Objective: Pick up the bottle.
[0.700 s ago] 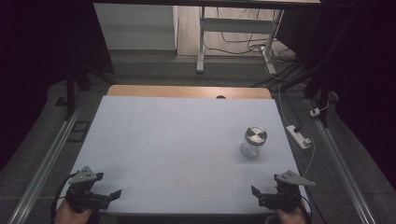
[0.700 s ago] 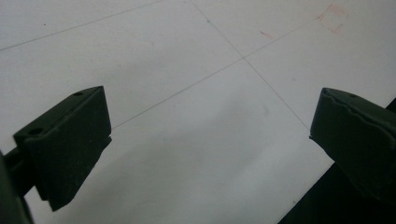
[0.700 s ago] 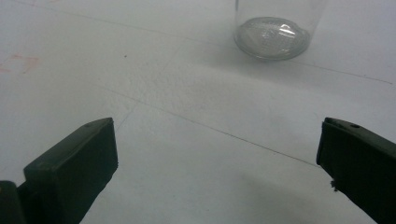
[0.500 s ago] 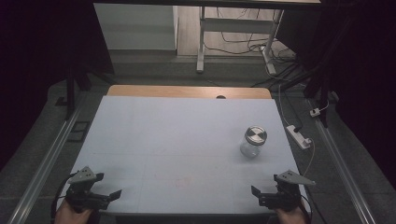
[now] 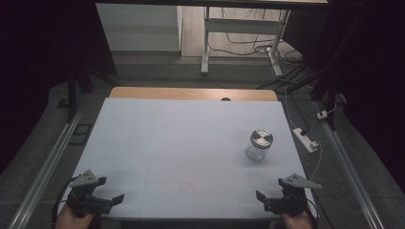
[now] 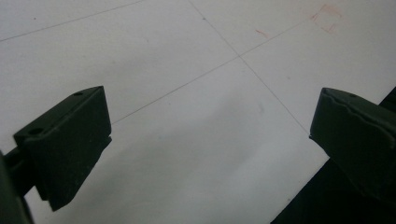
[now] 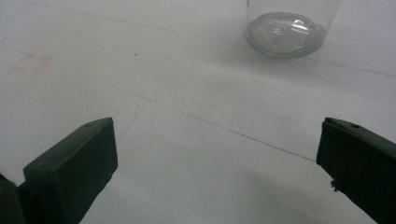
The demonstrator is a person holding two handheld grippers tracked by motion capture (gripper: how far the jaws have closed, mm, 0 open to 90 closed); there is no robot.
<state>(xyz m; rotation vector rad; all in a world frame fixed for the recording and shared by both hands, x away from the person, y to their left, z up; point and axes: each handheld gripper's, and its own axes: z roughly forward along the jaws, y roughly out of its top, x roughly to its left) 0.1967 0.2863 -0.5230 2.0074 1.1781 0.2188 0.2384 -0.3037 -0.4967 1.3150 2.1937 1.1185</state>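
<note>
A clear glass jar (image 5: 258, 145) with a metal lid stands upright on the right half of the white table (image 5: 181, 143). Its base (image 7: 285, 32) sits at the top of the right gripper view, well beyond the jaws. My left gripper (image 5: 113, 198) rests at the table's front left corner, open, with nothing between its jaws (image 6: 210, 140). At the front right corner my right gripper (image 5: 261, 199) is open too, its jaws wide apart over bare table (image 7: 215, 154).
A faint red square mark (image 7: 31, 62) is drawn near the table's front middle. A white power strip (image 5: 305, 139) with a cable lies on the floor right of the table. Metal rails run along both sides. A desk frame and cables stand behind.
</note>
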